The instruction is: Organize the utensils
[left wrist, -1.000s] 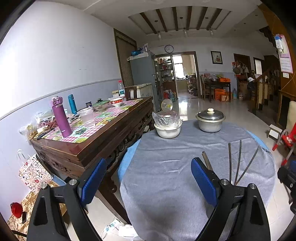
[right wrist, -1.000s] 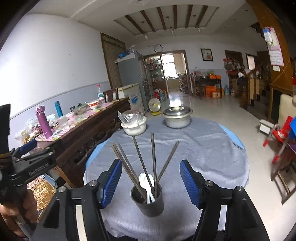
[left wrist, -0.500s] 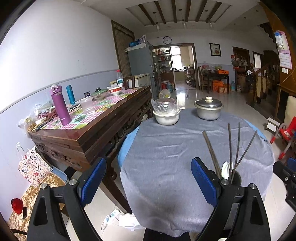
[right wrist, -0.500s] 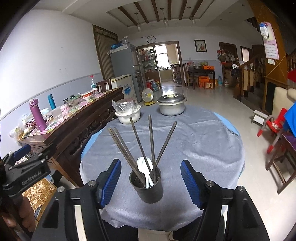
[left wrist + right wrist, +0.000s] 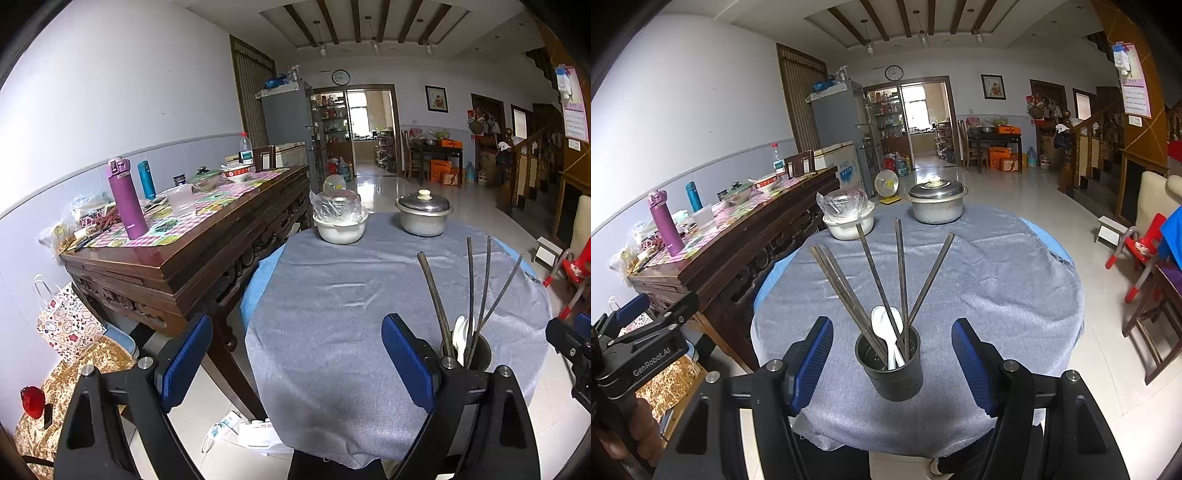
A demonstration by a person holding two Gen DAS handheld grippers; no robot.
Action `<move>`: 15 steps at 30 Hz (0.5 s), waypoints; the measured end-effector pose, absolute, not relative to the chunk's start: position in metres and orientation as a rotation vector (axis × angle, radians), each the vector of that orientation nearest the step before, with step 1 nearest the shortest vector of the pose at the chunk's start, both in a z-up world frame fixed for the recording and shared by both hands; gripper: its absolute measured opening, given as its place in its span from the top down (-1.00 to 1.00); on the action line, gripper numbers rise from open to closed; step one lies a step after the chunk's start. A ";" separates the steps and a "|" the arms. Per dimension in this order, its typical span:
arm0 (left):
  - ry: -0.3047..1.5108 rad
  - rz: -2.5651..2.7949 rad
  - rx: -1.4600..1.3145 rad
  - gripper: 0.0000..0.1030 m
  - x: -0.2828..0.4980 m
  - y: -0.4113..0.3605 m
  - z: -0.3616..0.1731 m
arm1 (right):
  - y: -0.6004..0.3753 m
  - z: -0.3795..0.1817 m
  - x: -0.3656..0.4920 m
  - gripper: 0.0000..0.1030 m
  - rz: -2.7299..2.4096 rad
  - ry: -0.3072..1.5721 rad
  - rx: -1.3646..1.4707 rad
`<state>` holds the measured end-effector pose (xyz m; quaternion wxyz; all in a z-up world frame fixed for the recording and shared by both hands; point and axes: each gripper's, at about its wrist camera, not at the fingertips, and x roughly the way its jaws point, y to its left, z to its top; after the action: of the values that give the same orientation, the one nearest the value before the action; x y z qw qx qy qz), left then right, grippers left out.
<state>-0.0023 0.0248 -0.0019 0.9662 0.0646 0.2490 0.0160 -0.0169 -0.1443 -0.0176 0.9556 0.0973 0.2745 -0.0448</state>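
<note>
A dark cylindrical utensil holder [image 5: 890, 365] stands near the front edge of the round table [image 5: 997, 277], which is covered by a grey cloth. Several dark chopsticks [image 5: 879, 273] and a white spoon [image 5: 886, 328] lean in it. My right gripper [image 5: 892, 334] is open, with a blue pad on either side of the holder and a gap on both sides. My left gripper [image 5: 295, 332] is open and empty over the table's left edge. In the left wrist view the holder [image 5: 480, 354] shows just right of the right finger.
A white bowl under a plastic bag [image 5: 849, 221] and a lidded metal pot [image 5: 936, 206] sit at the table's far side. A wooden sideboard [image 5: 738, 240] with a purple bottle [image 5: 665, 225] runs along the left. A red chair [image 5: 1137, 254] stands on the right.
The left gripper sank and tipped down a little, bringing the holder and spoon into its view. The right gripper has hardly moved, and its jaws stand as wide as before.
</note>
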 end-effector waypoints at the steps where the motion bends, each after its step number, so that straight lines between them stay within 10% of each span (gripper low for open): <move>1: 0.504 0.031 0.129 -0.81 -0.003 0.025 -0.002 | -0.143 -0.018 -0.017 -0.37 -0.092 0.557 0.197; 15: 0.496 -0.012 0.117 -0.81 -0.024 0.024 0.006 | -0.136 -0.016 -0.027 -0.37 -0.115 0.553 0.211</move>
<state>-0.0242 0.0236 0.0065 0.9677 0.0581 0.2452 -0.0059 -0.0267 -0.1364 -0.0163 0.9549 0.1038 0.2722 -0.0567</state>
